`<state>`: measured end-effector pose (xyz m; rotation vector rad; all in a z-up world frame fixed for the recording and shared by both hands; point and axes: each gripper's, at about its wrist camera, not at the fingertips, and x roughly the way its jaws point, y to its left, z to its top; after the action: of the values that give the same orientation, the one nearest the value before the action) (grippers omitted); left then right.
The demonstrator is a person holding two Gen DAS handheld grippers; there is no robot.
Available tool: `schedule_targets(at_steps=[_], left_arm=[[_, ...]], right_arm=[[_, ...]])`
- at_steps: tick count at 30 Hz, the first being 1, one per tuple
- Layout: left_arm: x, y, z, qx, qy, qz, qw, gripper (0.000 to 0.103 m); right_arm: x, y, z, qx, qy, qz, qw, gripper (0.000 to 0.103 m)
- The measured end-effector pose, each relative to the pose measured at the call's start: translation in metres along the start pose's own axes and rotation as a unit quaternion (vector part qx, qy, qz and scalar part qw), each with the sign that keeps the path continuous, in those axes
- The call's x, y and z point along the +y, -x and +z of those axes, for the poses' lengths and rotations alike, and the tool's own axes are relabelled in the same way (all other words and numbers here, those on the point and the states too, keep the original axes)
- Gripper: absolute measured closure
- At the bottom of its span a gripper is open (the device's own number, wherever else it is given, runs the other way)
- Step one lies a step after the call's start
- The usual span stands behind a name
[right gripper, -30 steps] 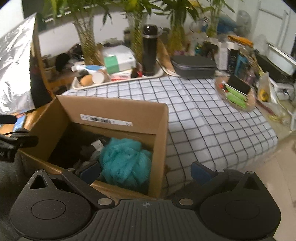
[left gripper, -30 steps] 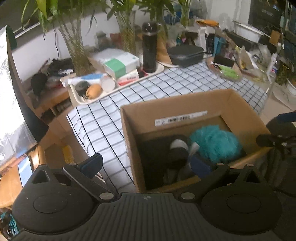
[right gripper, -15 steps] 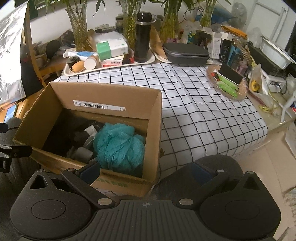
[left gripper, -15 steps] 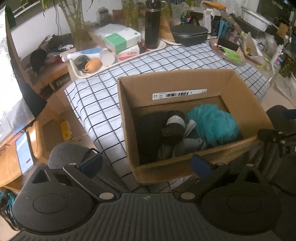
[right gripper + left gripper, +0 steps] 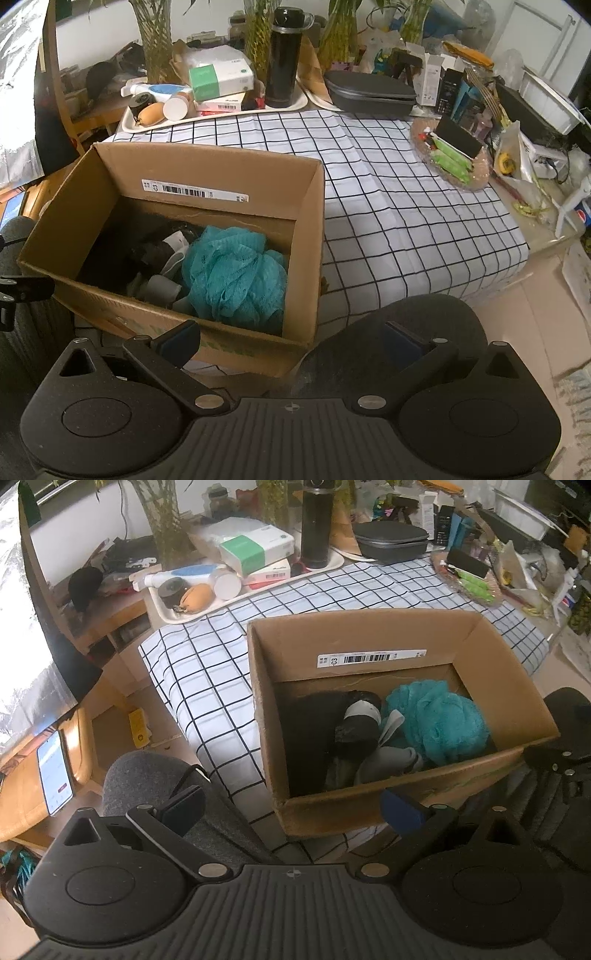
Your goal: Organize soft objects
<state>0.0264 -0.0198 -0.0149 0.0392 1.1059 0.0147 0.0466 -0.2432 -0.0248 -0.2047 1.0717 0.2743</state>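
A brown cardboard box (image 5: 354, 635) (image 5: 317, 206) stands on the checked tablecloth at the table's near edge. Inside lie a teal mesh bath sponge (image 5: 439, 720) (image 5: 232, 273), rolled black and grey socks (image 5: 360, 725) (image 5: 159, 254) and a dark cloth (image 5: 306, 734). My left gripper (image 5: 293, 808) hovers open and empty before the box's near wall, its fingers spread wide. My right gripper (image 5: 291, 341) is open and empty too, held back from the box's near right corner. Part of the right gripper (image 5: 554, 764) shows at the left view's right edge.
A white tray (image 5: 288, 107) with a black flask (image 5: 282, 55), boxes and small items stands at the back. A grey case (image 5: 369, 92) and a glass dish (image 5: 476, 173) sit to the right. Grey-clad knees (image 5: 147, 775) (image 5: 413, 321) lie below the grippers. A phone (image 5: 55, 771) lies on a wooden seat at left.
Both grippers have pulled up and back from the box, so the whole box and its contents now show. The soft items inside have not moved.
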Motion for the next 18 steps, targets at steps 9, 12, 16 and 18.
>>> schedule_targets(at_steps=[9, 12, 16, 18], left_arm=[[0.0012, 0.0021, 0.0001, 0.0, 0.006, 0.002, 1.0, 0.0], [0.0012, 0.0034, 0.0012, -0.002, 0.006, 0.004, 1.0, 0.0], [0.0019, 0.0046, 0.0016, -0.002, 0.007, 0.002, 1.0, 0.0], [0.0017, 0.0047, 0.0015, -0.001, 0.007, 0.003, 1.0, 0.0]], right_arm=[[0.0004, -0.0017, -0.0012, 0.009, -0.002, -0.003, 1.0, 0.0], [0.0012, -0.0017, -0.001, 0.009, -0.001, -0.003, 1.0, 0.0], [0.0016, -0.0011, -0.0012, 0.008, -0.001, -0.003, 1.0, 0.0], [0.0016, -0.0013, -0.0012, 0.009, 0.0, -0.003, 1.0, 0.0]])
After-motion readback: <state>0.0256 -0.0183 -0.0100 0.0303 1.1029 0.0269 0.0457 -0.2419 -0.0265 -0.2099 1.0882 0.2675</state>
